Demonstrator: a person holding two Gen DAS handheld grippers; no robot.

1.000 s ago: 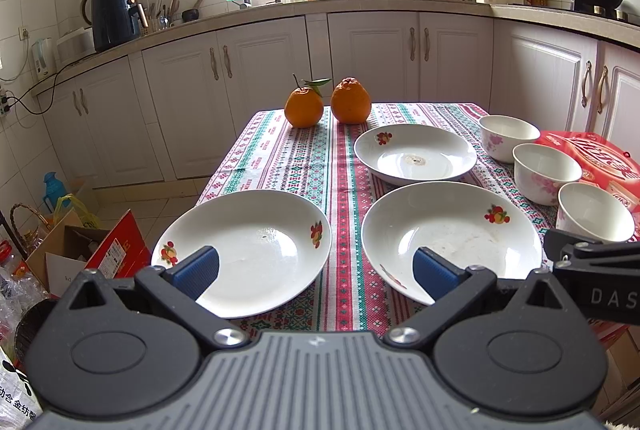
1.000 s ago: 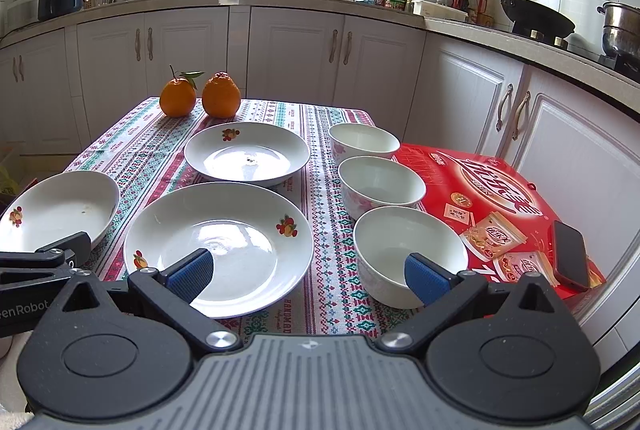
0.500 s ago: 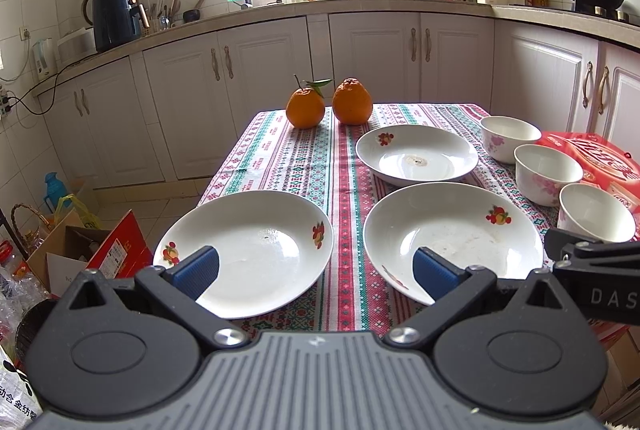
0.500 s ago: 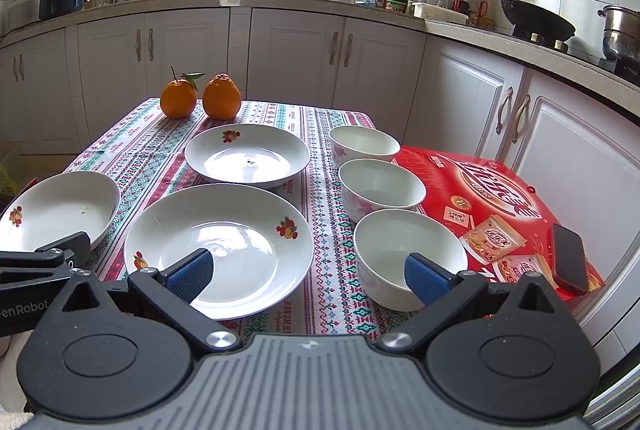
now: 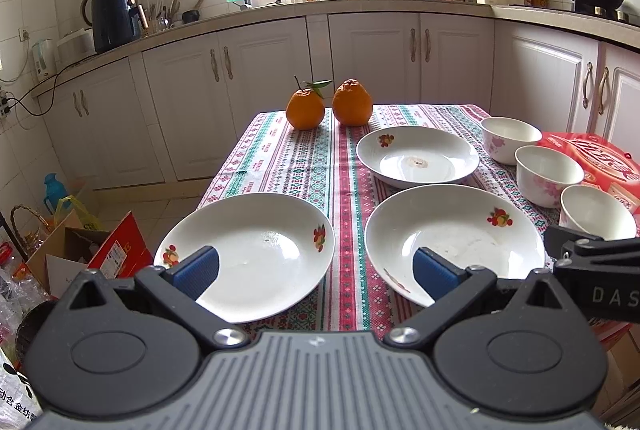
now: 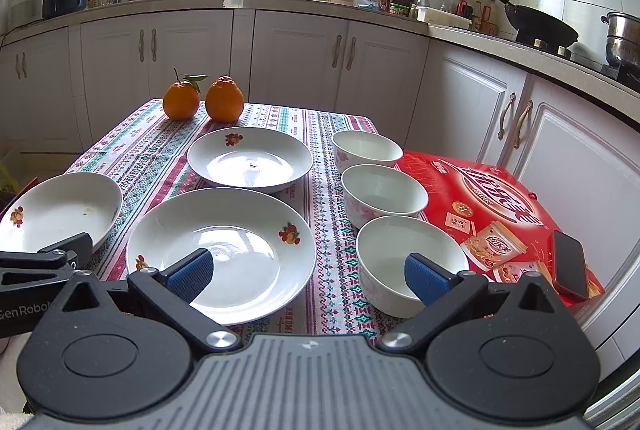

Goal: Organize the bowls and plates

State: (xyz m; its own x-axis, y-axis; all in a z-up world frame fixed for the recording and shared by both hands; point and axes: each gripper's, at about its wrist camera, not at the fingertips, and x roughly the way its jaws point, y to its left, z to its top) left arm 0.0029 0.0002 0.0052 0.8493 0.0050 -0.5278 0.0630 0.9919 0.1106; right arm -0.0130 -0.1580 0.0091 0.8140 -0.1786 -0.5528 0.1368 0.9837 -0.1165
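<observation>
**Plates and bowls unstacked**

Three plates (image 5: 248, 254) spread across the desk's near and middle, three bowls (image 6: 404, 262) along its right edge. Glazed, slippery, breakable: pinch rims. Both tools, left (image 5: 316, 272) and right (image 6: 308, 272), hover spread, empty.

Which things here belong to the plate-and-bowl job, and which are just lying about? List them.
Job:
- near left plate
- near right plate
- far plate
- three bowls: near bowl, middle bowl, far bowl

Lying about:
- two oranges
- red box
- phone
</observation>
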